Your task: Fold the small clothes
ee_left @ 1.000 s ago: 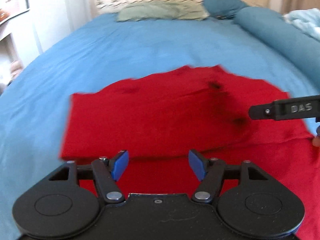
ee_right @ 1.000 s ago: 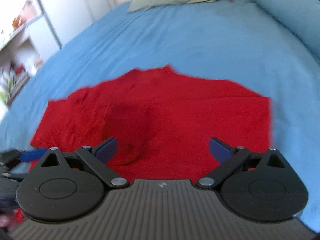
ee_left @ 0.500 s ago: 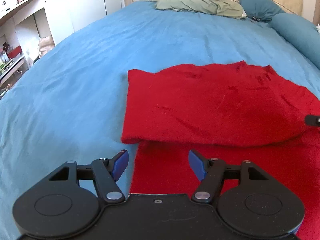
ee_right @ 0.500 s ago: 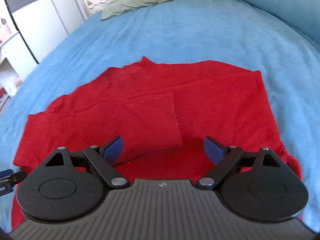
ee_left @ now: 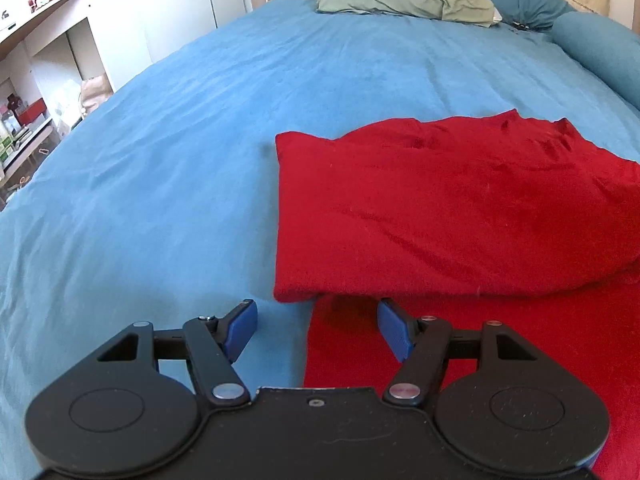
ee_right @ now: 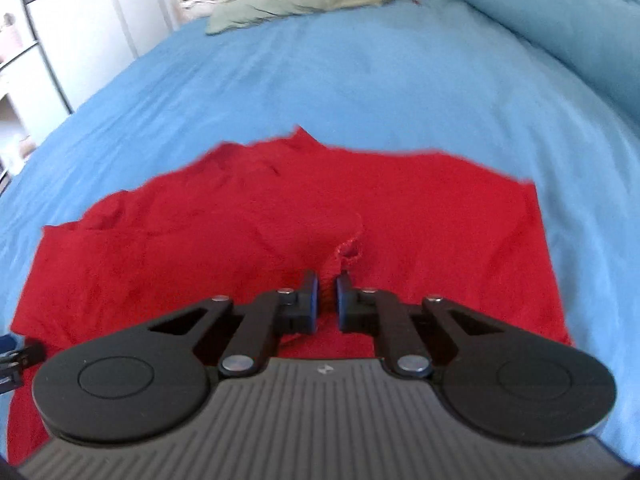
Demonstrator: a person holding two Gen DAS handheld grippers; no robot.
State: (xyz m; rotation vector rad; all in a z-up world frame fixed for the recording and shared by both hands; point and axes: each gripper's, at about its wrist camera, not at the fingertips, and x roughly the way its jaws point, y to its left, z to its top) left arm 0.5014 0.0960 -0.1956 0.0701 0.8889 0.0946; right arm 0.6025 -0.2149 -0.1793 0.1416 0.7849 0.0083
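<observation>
A red knit sweater point(ee_left: 460, 208) lies on the blue bed point(ee_left: 160, 184), its sleeve folded across the body. My left gripper point(ee_left: 318, 326) is open and empty, hovering over the garment's near left edge. In the right wrist view the sweater point(ee_right: 440, 216) spreads across the bed. My right gripper point(ee_right: 327, 294) is shut on the ribbed sleeve cuff point(ee_right: 346, 250), which bunches up just ahead of the blue pads.
Pillows point(ee_left: 404, 0) and a teal bolster point(ee_left: 600, 56) lie at the head of the bed. White shelving point(ee_left: 44, 80) with small items stands to the left. The left gripper's tip shows at the left edge of the right wrist view point(ee_right: 20, 354).
My right gripper has closed from open onto the sleeve cuff. My left gripper has shifted left, so the sweater now sits to the right in its view.
</observation>
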